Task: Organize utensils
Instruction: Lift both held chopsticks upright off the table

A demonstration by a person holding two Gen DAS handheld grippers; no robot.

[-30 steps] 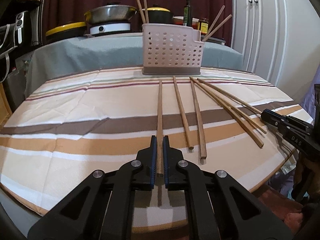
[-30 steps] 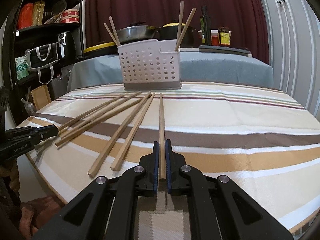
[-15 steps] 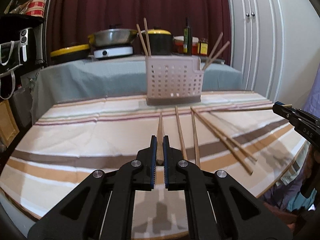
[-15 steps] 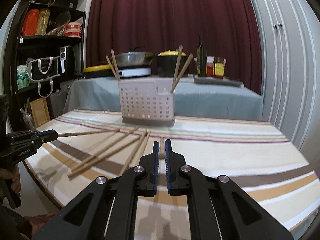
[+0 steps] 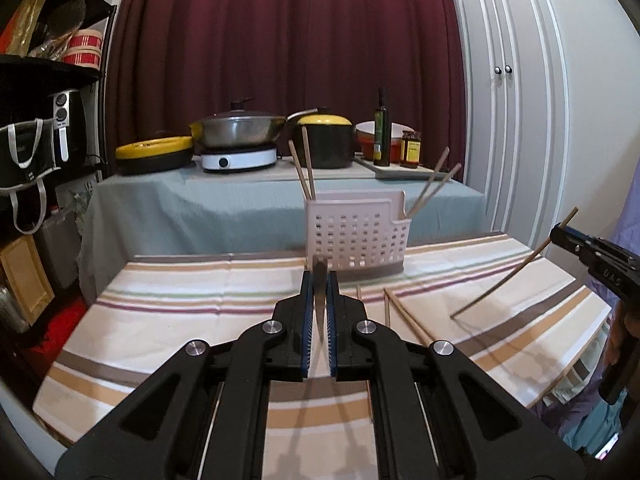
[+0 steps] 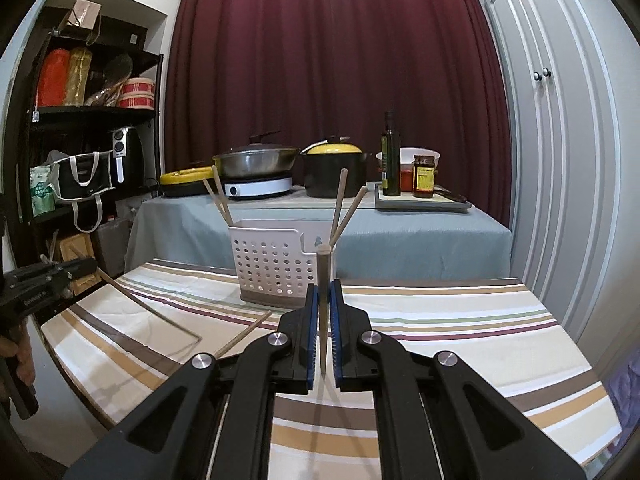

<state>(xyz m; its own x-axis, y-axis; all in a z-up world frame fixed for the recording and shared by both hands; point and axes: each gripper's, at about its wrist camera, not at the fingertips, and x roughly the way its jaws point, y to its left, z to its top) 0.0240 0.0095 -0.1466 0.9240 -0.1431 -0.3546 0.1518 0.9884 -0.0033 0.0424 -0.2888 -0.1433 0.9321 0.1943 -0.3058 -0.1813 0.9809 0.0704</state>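
A white perforated plastic utensil caddy [image 5: 357,239] stands upright on the far side of the striped cloth with two pairs of slim wooden chopsticks [image 5: 302,168] leaning inside, two more chopsticks held aloft [image 6: 323,276] and others [image 5: 412,322] lying flat before it.

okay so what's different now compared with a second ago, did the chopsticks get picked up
Yes. Both tools were already shut on a chopstick lying on the tablecloth; since then each has lifted its stick clear. The left tool holds its chopstick raised, and the right tool holds its chopstick upright. The white holder, its four standing sticks and the other chopsticks on the tablecloth stayed put.
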